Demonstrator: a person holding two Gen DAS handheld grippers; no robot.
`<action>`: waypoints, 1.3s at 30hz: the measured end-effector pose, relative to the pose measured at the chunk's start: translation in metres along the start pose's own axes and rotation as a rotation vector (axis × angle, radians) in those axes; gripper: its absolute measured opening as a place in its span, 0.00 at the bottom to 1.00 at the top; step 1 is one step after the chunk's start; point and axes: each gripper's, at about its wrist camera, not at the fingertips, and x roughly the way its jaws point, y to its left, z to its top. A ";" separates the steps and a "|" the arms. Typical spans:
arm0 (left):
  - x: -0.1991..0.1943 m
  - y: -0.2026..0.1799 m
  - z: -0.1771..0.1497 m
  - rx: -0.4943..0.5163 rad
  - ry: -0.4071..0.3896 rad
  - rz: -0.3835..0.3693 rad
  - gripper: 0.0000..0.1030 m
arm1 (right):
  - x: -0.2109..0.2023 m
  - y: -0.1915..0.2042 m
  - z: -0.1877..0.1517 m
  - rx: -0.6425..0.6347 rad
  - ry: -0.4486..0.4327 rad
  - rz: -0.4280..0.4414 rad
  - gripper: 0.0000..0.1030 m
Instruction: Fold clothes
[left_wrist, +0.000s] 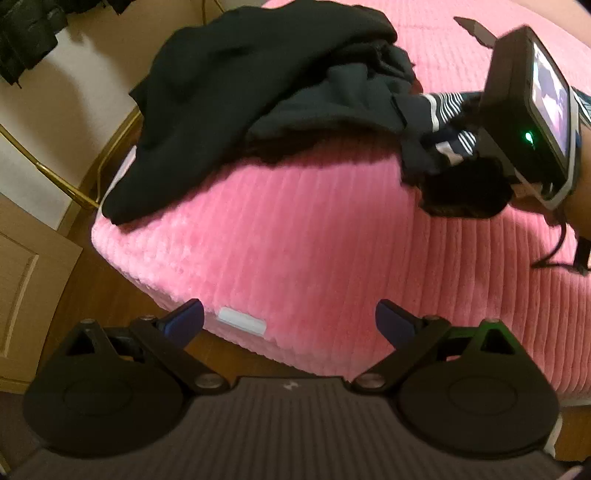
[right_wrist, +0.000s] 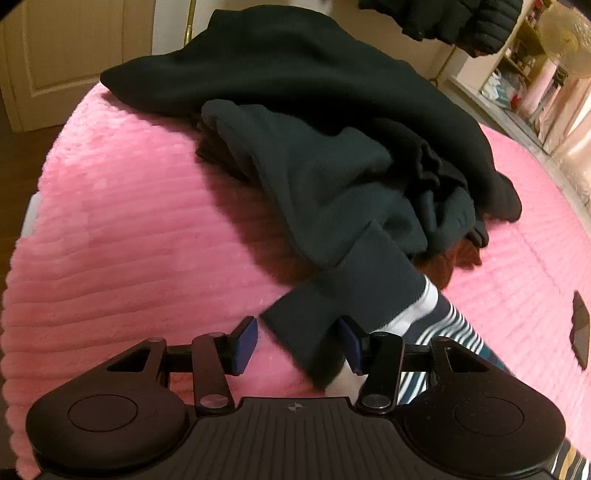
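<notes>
Left hand-held gripper (left_wrist: 289, 320): jaws spread wide, nothing between the blue pads (left_wrist: 184, 319), hanging over the near corner of the bed.
Right hand-held gripper (right_wrist: 297, 345): jaws part open, straddling a dark cuff end (right_wrist: 306, 328) of the teal garment; the right pad sits against the cloth, the left pad stands clear with pink cover showing in the gap, so no clamp on it.
Striped garment (right_wrist: 432, 332): navy with white bands, lying right under the right gripper's right side, partly hidden by the linkage; from the left wrist view it peeks out at the pile's right edge (left_wrist: 448, 110).
Teal garment (right_wrist: 325, 177): dark fleece, crumpled, resting on the pink cover, one limb running down to the right gripper.
Black garment (right_wrist: 295, 70): biggest piece, draped over the far side of the pile and spilling over the bed's far-left edge (left_wrist: 207, 92).
Bed (left_wrist: 314, 229): pink ribbed plush cover, all the clothes heaped on it, unfolded.
Room beyond: wooden floor (left_wrist: 103, 280), a pale door (right_wrist: 74, 55), dark jackets hanging (right_wrist: 461, 22).
</notes>
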 end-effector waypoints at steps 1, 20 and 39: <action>0.000 -0.001 0.001 0.004 0.000 -0.005 0.95 | -0.004 -0.001 -0.001 -0.013 -0.017 0.000 0.11; -0.050 -0.184 0.106 0.380 -0.198 -0.181 0.95 | -0.339 -0.313 -0.230 1.124 -0.465 -0.426 0.04; -0.071 -0.483 0.093 0.716 -0.149 -0.373 0.95 | -0.406 -0.310 -0.579 1.686 -0.208 -0.657 0.04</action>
